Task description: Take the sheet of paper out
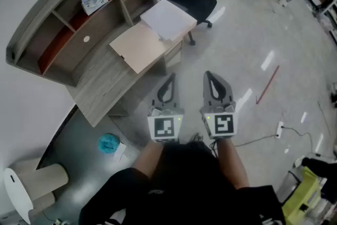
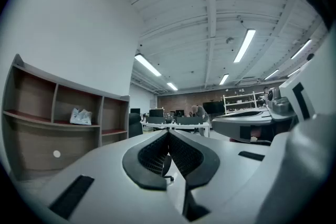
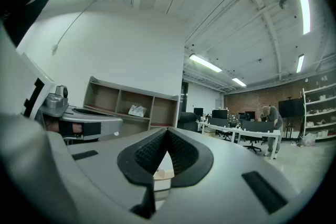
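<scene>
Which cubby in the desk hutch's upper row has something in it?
The middle cubby: a white tissue pack sits on its shelf, while the cubbies on either side of it look empty.

White paper stack [image 1: 168,18], tan board [image 1: 138,47], black chair [image 1: 192,0], red-lined shelves [image 1: 55,50].

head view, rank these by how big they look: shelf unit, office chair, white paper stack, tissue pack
1. shelf unit
2. office chair
3. white paper stack
4. tissue pack
The chair runs off the picture's top edge, so its place above the paper stack is unsure.
</scene>
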